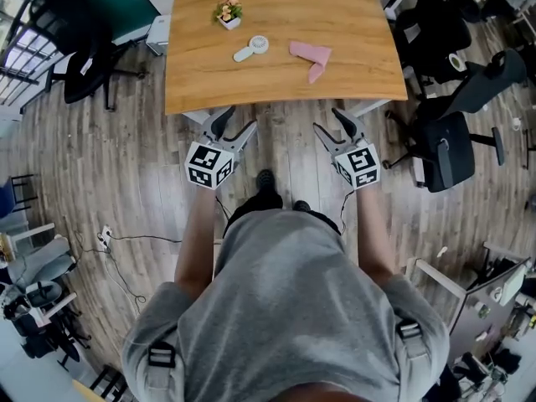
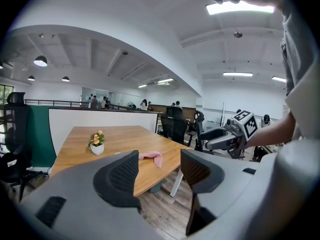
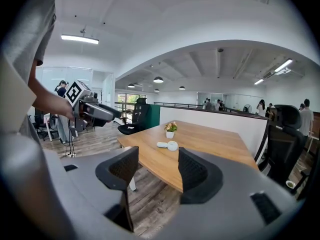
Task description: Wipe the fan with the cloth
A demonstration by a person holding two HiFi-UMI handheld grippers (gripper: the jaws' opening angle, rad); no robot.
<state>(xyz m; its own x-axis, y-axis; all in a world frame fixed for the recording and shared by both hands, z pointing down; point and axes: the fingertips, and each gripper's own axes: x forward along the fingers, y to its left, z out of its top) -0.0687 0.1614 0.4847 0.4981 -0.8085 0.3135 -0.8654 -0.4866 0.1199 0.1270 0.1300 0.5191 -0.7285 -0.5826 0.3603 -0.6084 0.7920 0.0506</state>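
Wood-topped table (image 1: 276,90) from the head view, with a small white handheld fan (image 1: 254,48) near the middle, a pink cloth (image 1: 310,57) just to its right and a potted flower (image 1: 228,12) farther back. Short of the near edge, over floorboards: left gripper (image 1: 238,122) and right gripper (image 1: 329,122), the 2 spread and empty. Fan lying nearly crosswise, handle toward the left. Cloth closer to the right gripper and fan to the left, by the look of it.

From the left gripper view, jaws apart with nothing between, aimed at the cloth (image 2: 151,157) well ahead.

From the right gripper view, likewise apart, framing the fan (image 3: 168,145) far off on the tabletop.
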